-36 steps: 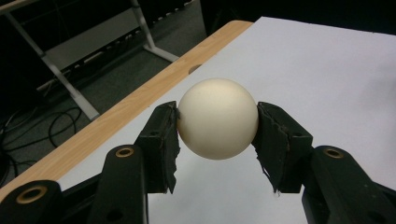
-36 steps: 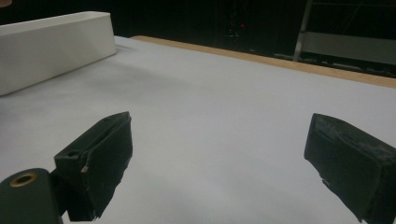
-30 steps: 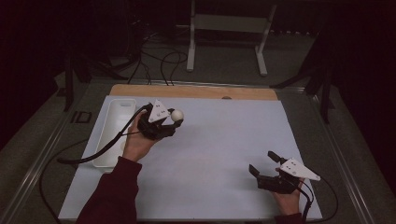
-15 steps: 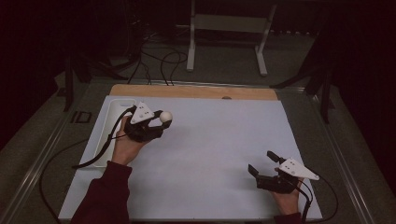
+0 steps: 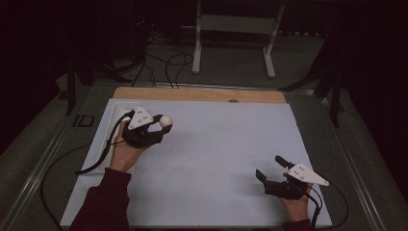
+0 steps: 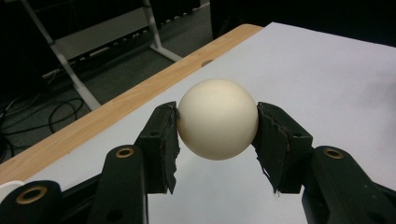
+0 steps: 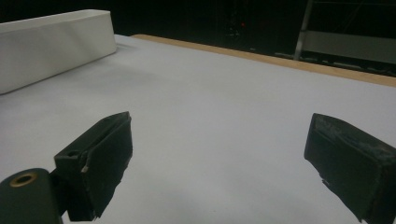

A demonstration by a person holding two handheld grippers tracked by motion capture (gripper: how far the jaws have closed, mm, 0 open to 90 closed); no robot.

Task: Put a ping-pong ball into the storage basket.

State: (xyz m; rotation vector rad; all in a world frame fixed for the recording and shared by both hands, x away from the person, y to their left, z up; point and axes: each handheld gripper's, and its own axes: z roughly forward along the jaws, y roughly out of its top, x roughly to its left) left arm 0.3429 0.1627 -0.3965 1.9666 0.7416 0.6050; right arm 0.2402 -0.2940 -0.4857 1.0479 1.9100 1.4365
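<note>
The left hand-held gripper (image 5: pixel 162 126) grasps a cream-white ball (image 5: pixel 166 120), its two black pads pressed against the ball's opposite sides. In the left gripper view the ball (image 6: pixel 217 118) sits squarely between the pads, lifted clear of the white table (image 5: pixel 221 144). It hangs near the table's left edge, toward the far left corner, just beside a white tray (image 5: pixel 113 126). The right hand-held gripper (image 5: pixel 270 169) rests near the near right corner, jaws spread wide and holding nothing.
</note>
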